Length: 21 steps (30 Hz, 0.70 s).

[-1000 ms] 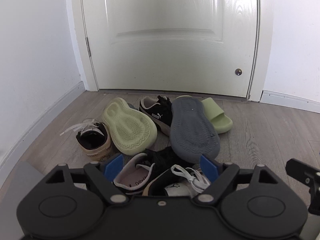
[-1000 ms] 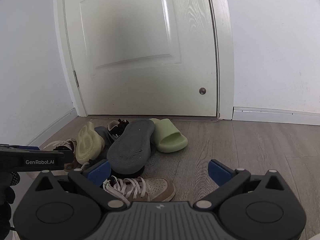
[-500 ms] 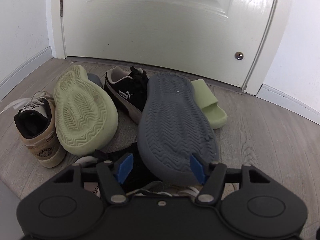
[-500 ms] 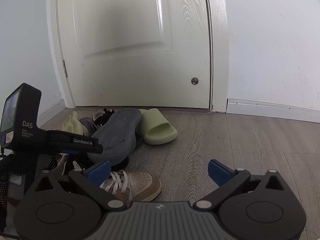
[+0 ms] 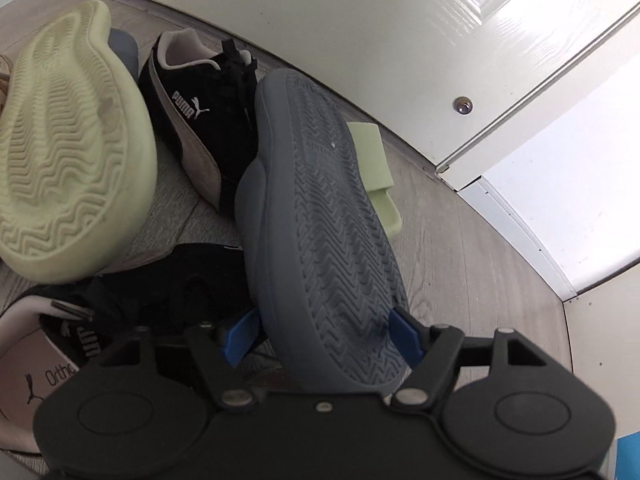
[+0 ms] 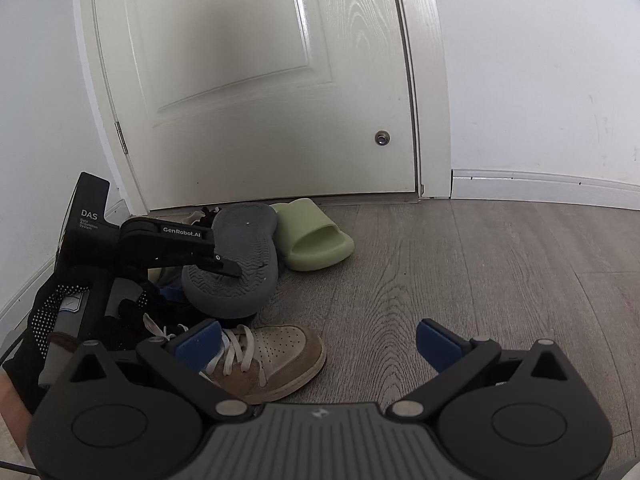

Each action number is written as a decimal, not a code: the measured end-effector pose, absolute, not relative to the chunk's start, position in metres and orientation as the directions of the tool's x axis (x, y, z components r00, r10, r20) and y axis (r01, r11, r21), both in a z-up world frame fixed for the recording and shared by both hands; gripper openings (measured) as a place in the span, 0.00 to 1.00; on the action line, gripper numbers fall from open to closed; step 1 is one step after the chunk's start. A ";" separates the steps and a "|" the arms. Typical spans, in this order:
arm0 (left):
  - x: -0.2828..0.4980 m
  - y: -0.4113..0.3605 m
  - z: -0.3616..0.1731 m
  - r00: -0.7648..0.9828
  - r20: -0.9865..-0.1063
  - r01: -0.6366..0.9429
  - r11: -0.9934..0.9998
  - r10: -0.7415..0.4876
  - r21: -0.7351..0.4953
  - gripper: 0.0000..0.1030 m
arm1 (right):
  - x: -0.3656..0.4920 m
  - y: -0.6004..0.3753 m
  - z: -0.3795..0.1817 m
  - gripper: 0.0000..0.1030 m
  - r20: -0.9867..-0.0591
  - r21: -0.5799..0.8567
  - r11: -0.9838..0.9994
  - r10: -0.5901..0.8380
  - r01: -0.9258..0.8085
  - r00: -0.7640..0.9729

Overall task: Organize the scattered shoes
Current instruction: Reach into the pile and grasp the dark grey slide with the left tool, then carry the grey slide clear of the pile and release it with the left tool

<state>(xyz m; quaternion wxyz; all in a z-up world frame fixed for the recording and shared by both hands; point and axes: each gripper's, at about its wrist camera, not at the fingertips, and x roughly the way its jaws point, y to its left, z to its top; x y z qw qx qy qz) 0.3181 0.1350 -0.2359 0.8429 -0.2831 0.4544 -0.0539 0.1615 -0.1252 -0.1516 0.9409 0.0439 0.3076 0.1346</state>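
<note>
The grey slide (image 5: 320, 232) lies sole-up, propped on the black sneakers (image 5: 208, 120) in front of the door (image 6: 256, 80), at 12 o'clock from the left gripper (image 5: 324, 330). Its heel could slip out if the jaws close on the rounded edge, or drag the pile. The blue pads (image 5: 242, 334) flank the heel, apparently touching; whether they are clamping it, I cannot tell. The right gripper (image 6: 316, 340) is spread wide, empty, above the tan sneaker (image 6: 272, 356).
</note>
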 end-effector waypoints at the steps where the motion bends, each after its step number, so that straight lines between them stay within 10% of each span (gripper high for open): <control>1: 0.319 0.133 -0.236 0.581 -0.739 -0.181 0.832 -0.340 -0.525 0.64 | 0.161 -0.126 -0.152 0.99 -0.569 0.167 0.961 0.278 -0.222 0.774; 10: 0.284 0.026 -0.178 0.772 -0.621 -0.079 0.990 0.135 0.118 0.52 | 0.159 -0.142 -0.151 0.99 -0.573 0.160 0.973 0.230 -0.168 0.787; 14: 0.273 -0.035 -0.163 0.829 -0.528 -0.004 0.945 0.185 0.326 0.27 | 0.158 -0.155 -0.150 0.99 -0.574 0.170 0.977 0.203 -0.128 0.793; 21: 0.249 -0.115 -0.190 0.887 -0.441 0.125 0.847 0.139 0.517 0.24 | 0.148 -0.185 -0.144 0.99 -0.547 0.183 0.982 0.148 -0.055 0.824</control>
